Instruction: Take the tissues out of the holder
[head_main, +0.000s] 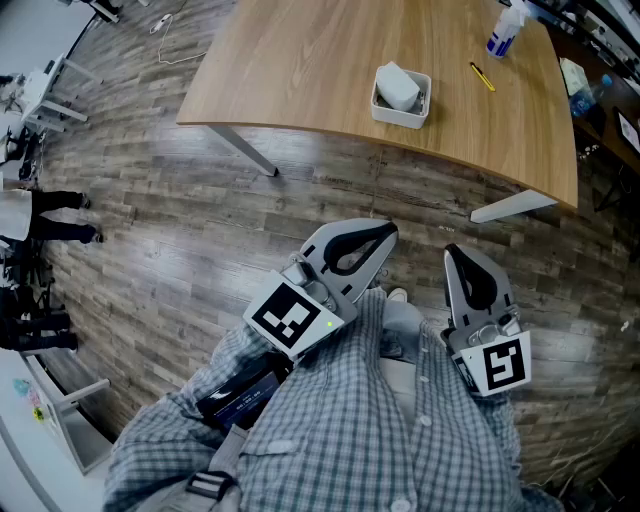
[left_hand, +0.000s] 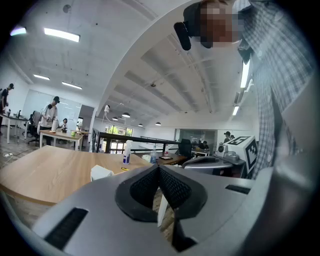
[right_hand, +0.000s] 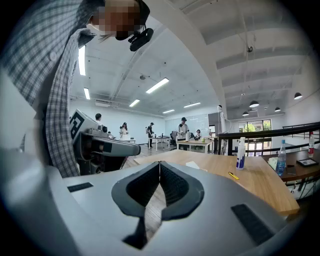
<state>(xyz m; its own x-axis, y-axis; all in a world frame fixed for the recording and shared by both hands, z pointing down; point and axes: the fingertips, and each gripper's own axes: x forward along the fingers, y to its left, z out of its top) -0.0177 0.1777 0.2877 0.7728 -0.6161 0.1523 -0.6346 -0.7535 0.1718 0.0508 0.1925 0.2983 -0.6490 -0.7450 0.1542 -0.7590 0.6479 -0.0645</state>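
Observation:
A white holder (head_main: 401, 100) with white tissues (head_main: 396, 86) in it stands on the wooden table (head_main: 300, 70), well ahead of me. Both grippers are held close to my body, over the floor, short of the table's near edge. My left gripper (head_main: 388, 232) is shut with nothing in it; its pads meet in the left gripper view (left_hand: 159, 168). My right gripper (head_main: 452, 250) is also shut and empty, tips touching in the right gripper view (right_hand: 159, 163). The tissues (left_hand: 101, 172) show small to the left past the left jaws, and faintly on the table (right_hand: 195, 165) in the right gripper view.
A spray bottle (head_main: 505, 30) and a yellow pen (head_main: 482, 76) lie on the table's far right. White table legs (head_main: 245, 150) stand beneath it. People and desks occupy the left side of the room (head_main: 50, 215). Wood-plank floor (head_main: 180, 250) lies between me and the table.

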